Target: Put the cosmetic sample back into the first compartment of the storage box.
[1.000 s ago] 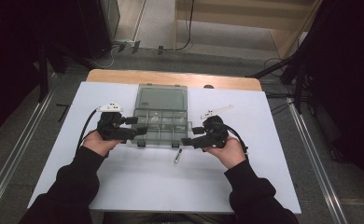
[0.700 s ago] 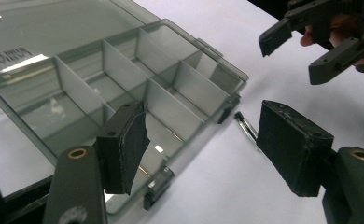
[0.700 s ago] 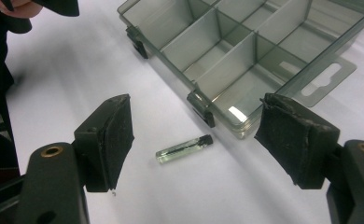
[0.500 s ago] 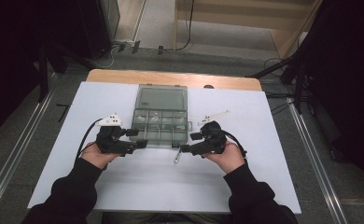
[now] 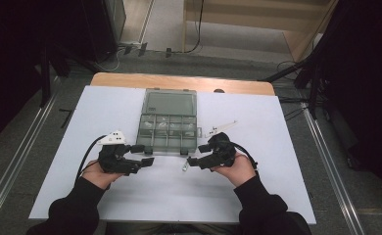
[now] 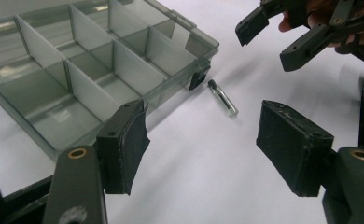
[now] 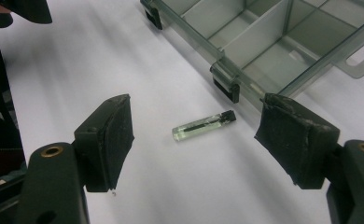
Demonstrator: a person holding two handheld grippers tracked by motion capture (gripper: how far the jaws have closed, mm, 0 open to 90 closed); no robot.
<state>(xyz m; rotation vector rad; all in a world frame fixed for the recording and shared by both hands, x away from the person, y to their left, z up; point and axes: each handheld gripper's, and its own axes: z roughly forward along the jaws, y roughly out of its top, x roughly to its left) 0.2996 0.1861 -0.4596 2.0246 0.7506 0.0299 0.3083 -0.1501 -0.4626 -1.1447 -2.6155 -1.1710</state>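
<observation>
Paper (image 5: 277, 147) covers the table, and on it sits the clear compartment box (image 5: 167, 129), lid laid back, its latches facing me. My left gripper (image 5: 142, 154) hangs spread and empty by the box's near left corner. My right gripper (image 7: 194, 140) is also spread wide, holding nothing, its jaws standing either side of the small glass vial (image 7: 203, 126), which lies flat on the paper just in front of the box's near wall, beside a black latch (image 7: 230, 91). Risk, as I judge it: the vial is round and slick (glass on smooth paper), so closing off-centre could roll it under the latch, squirt it sideways, or crack it.
</observation>
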